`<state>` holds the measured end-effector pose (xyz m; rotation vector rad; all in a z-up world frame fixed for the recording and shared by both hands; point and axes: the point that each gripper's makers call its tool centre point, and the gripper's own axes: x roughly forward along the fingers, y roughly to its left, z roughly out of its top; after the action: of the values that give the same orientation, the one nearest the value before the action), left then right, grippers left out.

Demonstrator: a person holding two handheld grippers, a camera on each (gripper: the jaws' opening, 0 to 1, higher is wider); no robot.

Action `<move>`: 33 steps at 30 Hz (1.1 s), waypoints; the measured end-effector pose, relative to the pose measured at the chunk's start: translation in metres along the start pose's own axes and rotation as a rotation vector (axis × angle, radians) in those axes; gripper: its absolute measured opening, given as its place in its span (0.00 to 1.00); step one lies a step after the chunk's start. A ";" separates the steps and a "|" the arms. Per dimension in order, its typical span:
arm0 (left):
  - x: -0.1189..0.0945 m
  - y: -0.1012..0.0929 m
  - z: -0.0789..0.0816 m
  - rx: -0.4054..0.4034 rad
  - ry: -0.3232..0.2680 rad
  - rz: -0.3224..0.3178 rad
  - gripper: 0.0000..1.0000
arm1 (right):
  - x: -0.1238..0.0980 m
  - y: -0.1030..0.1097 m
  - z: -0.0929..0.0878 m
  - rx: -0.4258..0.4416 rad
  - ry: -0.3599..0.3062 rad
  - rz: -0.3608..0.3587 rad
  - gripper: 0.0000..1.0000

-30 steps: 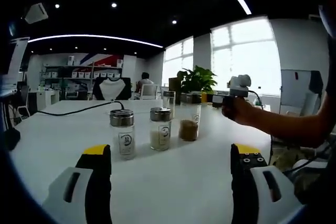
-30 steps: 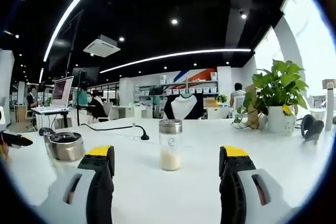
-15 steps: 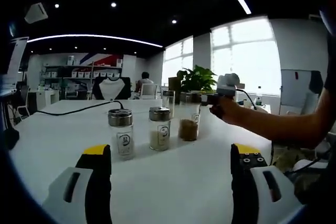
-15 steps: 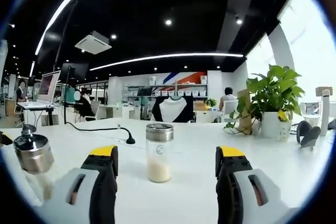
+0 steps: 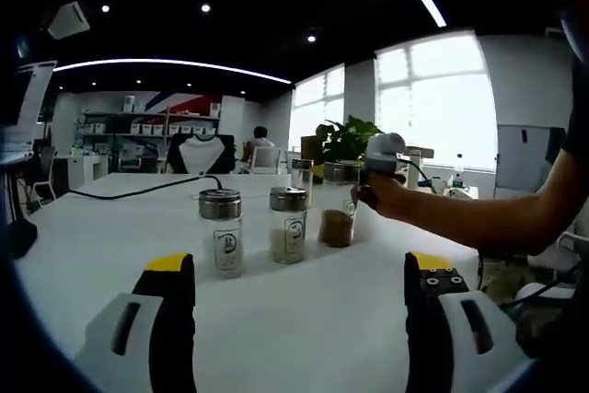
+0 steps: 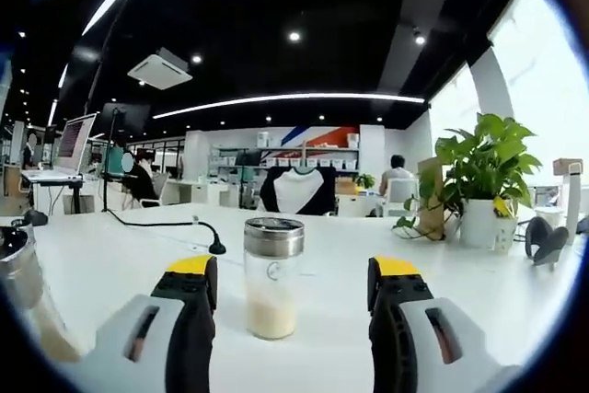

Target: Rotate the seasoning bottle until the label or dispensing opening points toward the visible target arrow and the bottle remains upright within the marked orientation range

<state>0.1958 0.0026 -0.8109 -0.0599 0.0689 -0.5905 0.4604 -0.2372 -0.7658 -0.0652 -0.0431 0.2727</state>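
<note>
In the right gripper view a glass seasoning bottle with a metal lid and pale powder stands upright on the white table. It is just ahead of my right gripper, which is open, and it sits in line with the gap between the jaws. In the left gripper view three lidded bottles stand in a row: one with a label, one with pale powder and one with brown powder. My left gripper is open and well short of them. A hand holds the right gripper behind the brown bottle.
A further bottle stands behind the row. Another lidded jar is at the left edge of the right gripper view. A black cable crosses the table. A potted plant stands at the right. A person's arm reaches in.
The right gripper has come closer to the pale-powder bottle, which now looks larger between its jaws. In the left gripper view the hand with the right gripper has moved left toward the bottles.
</note>
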 end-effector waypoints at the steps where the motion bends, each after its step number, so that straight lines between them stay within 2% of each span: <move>1: 0.000 0.000 -0.001 0.000 0.004 0.001 0.99 | 0.002 0.001 0.000 -0.003 0.001 0.003 0.64; 6: 0.000 0.000 -0.002 -0.003 0.005 0.003 0.99 | 0.012 0.003 0.001 -0.010 0.009 0.014 0.61; 10: 0.001 -0.001 -0.003 -0.003 0.010 0.003 0.99 | 0.021 0.008 -0.005 -0.052 0.039 0.036 0.58; 20: 0.002 -0.002 -0.005 -0.006 0.019 0.004 0.99 | 0.037 0.011 -0.007 -0.035 0.052 0.049 0.55; 29: 0.003 -0.001 -0.007 -0.004 0.023 0.002 0.98 | 0.051 0.020 -0.008 -0.064 0.061 0.073 0.52; 32: 0.002 0.000 -0.006 -0.006 0.023 0.001 0.98 | 0.053 0.019 -0.008 -0.045 0.073 0.063 0.50; 33: 0.002 0.001 -0.006 -0.002 0.024 0.004 0.98 | 0.054 0.019 -0.005 -0.066 0.071 0.056 0.48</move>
<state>0.1972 0.0017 -0.8175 -0.0543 0.0933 -0.5871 0.5078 -0.2044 -0.7704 -0.1414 0.0208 0.3248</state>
